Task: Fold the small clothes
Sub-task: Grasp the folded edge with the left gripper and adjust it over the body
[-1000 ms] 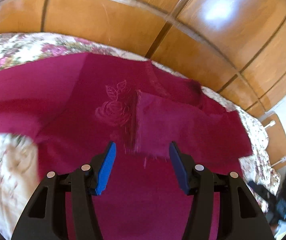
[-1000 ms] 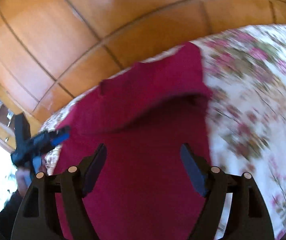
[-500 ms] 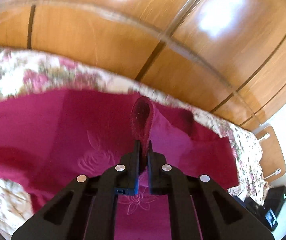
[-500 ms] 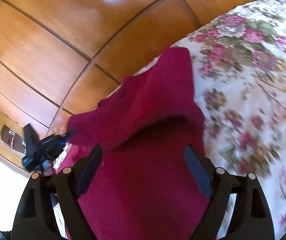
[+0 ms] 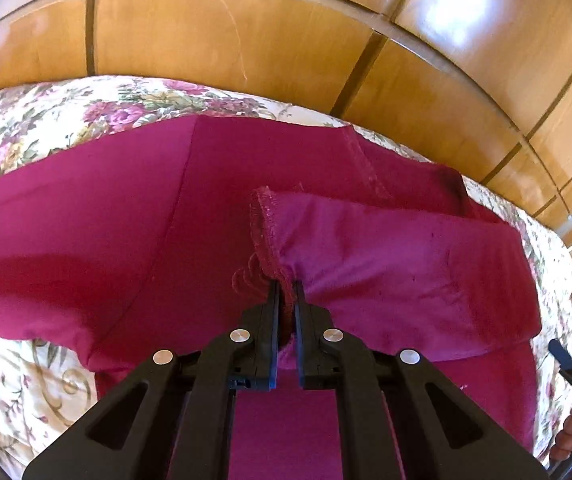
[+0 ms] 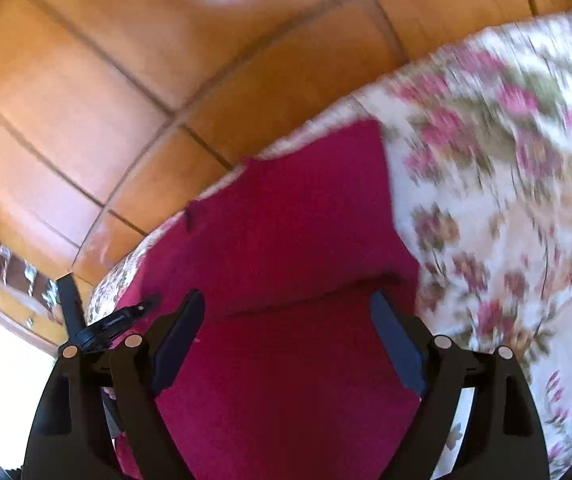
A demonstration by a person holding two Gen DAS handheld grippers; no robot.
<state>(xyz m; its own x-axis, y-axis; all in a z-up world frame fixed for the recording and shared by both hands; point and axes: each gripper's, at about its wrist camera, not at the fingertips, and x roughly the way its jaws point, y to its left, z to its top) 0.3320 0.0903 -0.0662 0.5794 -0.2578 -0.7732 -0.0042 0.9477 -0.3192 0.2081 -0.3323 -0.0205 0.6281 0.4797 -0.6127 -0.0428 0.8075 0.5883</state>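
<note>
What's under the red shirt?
The red shirt lies on a flowery bedspread, which shows all around it. The part of the bedspread right under the shirt is covered, so anything there can't be seen.

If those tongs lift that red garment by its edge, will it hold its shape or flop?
Probably flop: the red garment already bunches into folds where the left tongs pinch its hem. It likely drapes and trails, since most of it lies slack on the flowered bedspread.
</note>
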